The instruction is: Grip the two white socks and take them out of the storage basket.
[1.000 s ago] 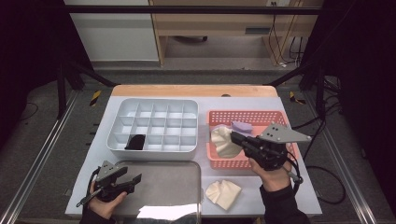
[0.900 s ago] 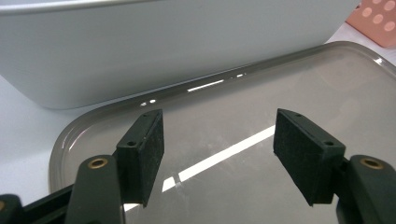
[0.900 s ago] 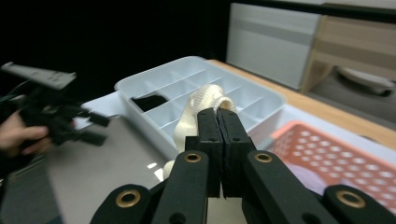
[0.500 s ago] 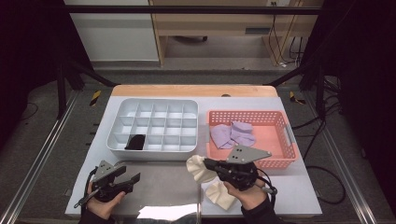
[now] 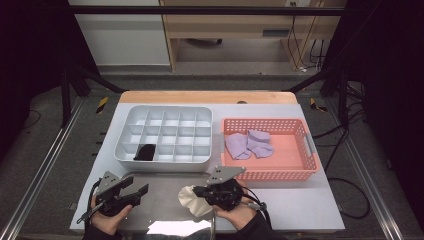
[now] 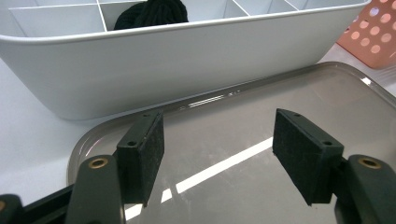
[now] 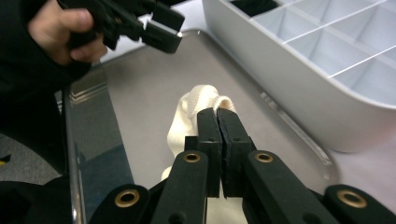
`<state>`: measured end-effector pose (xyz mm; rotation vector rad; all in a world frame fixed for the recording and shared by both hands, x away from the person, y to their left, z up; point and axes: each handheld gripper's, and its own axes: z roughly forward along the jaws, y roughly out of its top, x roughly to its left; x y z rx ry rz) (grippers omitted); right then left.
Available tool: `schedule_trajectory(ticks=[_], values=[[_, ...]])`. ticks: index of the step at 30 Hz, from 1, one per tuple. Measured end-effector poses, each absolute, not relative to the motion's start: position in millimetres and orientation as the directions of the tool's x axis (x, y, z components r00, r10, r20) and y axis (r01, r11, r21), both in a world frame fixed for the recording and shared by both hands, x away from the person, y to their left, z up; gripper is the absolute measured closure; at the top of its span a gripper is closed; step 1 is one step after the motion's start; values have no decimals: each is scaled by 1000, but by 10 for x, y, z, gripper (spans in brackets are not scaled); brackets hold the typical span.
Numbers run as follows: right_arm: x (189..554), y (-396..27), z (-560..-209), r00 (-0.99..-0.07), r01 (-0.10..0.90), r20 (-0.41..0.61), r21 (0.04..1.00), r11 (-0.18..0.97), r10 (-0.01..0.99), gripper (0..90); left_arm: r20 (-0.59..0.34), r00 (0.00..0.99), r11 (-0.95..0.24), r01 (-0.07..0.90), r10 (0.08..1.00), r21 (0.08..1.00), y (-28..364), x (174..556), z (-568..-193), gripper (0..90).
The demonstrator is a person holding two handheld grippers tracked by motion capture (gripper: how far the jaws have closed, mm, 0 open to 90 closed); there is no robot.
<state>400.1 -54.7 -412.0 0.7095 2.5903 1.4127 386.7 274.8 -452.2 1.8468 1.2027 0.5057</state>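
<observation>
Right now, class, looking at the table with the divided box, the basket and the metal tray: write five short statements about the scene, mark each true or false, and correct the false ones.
1. The right claw is shut on the cream sock. True.
2. The left claw grips a black sock. False: its jaws stand open over the metal tray with nothing between them.
3. The pink basket holds lilac socks. True.
4. The black item lies in the basket. False: it sits in a front compartment of the white divided box.
5. The cream sock hangs over the basket. False: it is over the tray.
</observation>
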Motion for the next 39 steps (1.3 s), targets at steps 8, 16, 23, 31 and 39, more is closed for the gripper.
schedule_trajectory(ticks=[8,16,23,31,39], values=[[4118,-257,-4373,-878,374,108,761,529,466,883,-108,458,-180,540,883,822,2730,3858,-4520,343],[4143,-170,-4482,-869,370,63,741,561,491,773,-110,470,-186,539,876,821,2697,3839,-4508,354],[4094,-442,-4262,-843,354,67,817,456,534,692,-126,487,-182,535,864,825,2633,3801,-4477,375],[3947,-938,-4206,-749,387,72,854,347,658,626,-153,516,-196,559,843,806,2454,3729,-4428,419],[3820,-1224,-4369,-703,437,115,848,299,701,627,-112,539,-237,536,835,810,2193,3695,-4441,442]])
